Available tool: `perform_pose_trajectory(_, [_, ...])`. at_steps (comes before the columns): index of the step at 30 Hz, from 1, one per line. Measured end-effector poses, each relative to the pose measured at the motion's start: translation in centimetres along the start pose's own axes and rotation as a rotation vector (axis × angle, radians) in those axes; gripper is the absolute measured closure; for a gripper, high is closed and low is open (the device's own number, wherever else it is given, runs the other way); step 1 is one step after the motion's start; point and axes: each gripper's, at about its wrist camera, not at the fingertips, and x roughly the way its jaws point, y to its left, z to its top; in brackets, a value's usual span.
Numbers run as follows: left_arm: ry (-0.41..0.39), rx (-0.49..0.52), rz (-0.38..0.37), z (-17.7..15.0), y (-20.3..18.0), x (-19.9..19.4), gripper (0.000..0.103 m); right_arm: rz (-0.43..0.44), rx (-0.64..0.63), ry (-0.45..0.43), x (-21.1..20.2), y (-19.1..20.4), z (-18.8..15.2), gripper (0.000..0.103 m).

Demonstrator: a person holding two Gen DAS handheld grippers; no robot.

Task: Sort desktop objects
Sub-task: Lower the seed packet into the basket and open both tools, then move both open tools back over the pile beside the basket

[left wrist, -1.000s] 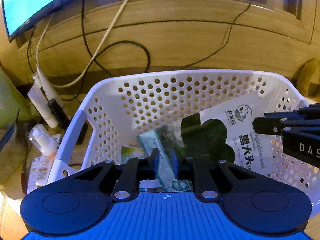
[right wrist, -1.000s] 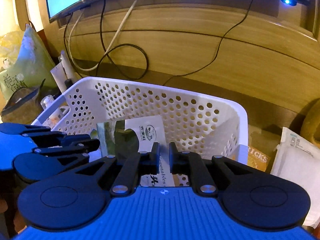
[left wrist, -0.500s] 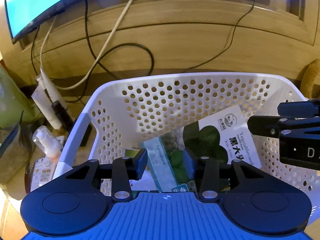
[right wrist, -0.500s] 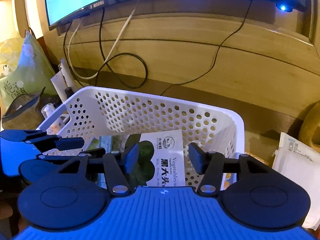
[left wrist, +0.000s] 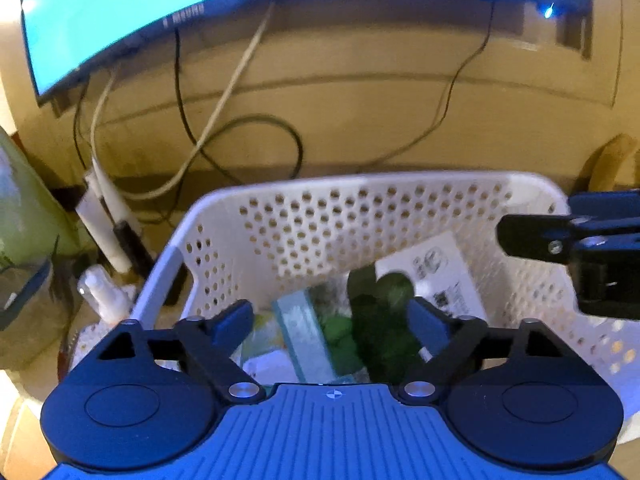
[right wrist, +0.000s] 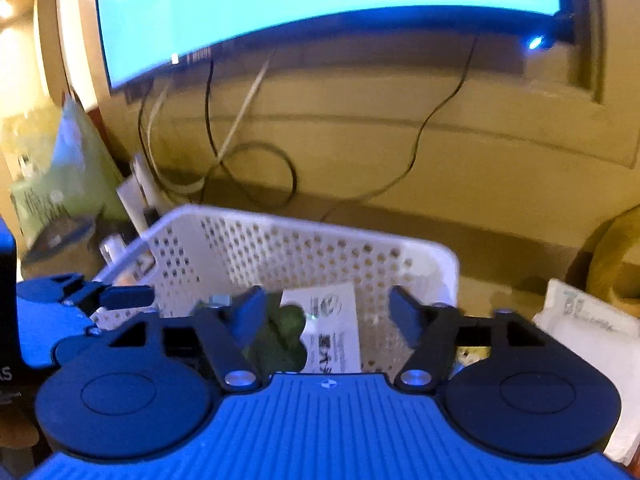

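Both grippers are hanging over the white perforated basket [left wrist: 360,216]. The left gripper [left wrist: 330,322] and right gripper [right wrist: 326,312] have just been opening, fingers spread, pinching nothing. The white seed packet [left wrist: 444,272] and teal packet [left wrist: 304,332] are lying inside, apart from the pads.

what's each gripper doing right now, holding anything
Left gripper: open, holding nothing, jaws just been opening above the packets in the basket.
Right gripper: open, holding nothing, jaws just been opening.
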Motion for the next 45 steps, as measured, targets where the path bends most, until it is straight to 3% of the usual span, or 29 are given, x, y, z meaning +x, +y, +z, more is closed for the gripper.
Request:
perform_pose_trajectory(5, [-0.049, -0.004, -0.015, 0.5, -2.0, -2.4, 0.01, -0.007, 0.009, -0.112, -4.2, -3.5, -0.7, 0.02])
perform_pose_trajectory(10, [-0.102, -0.021, -0.063, 0.2, -5.4, -5.0, 0.009, -0.06, 0.042, -0.149, -7.8, -8.8, -2.7, 0.019])
perform_pose_trajectory(19, [-0.126, -0.018, -0.153, -2.2, -13.0, -7.4, 0.008, -0.156, 0.118, -0.039, -11.1, -17.5, -9.6, 0.019])
perform_pose_trajectory(25, [-0.102, -0.009, -0.194, -4.8, -16.7, -8.3, 0.006, -0.147, 0.148, 0.049, -11.8, -20.0, -14.6, 0.019])
perform_pose_trajectory(29, [-0.127, 0.073, -0.155, -6.6, -19.7, -9.3, 0.001, -0.128, 0.153, 0.116, -12.0, -20.7, -17.9, 0.019])
perform_pose_trajectory(32, [-0.124, 0.113, -0.179, -7.4, -21.5, -9.9, 0.001, -0.119, 0.145, 0.152, -11.8, -21.2, -19.6, 0.019])
perform_pose_trajectory(40, [-0.013, 0.165, -0.275, -9.6, -24.6, -6.8, 0.004, -0.023, 0.282, 0.169, -11.0, -24.5, -20.3, 0.019])
perform_pose_trajectory(45, [0.063, 0.222, -0.255, -10.6, -25.6, -3.2, 0.009, 0.036, 0.273, 0.161, -9.5, -24.9, -19.4, 0.02])
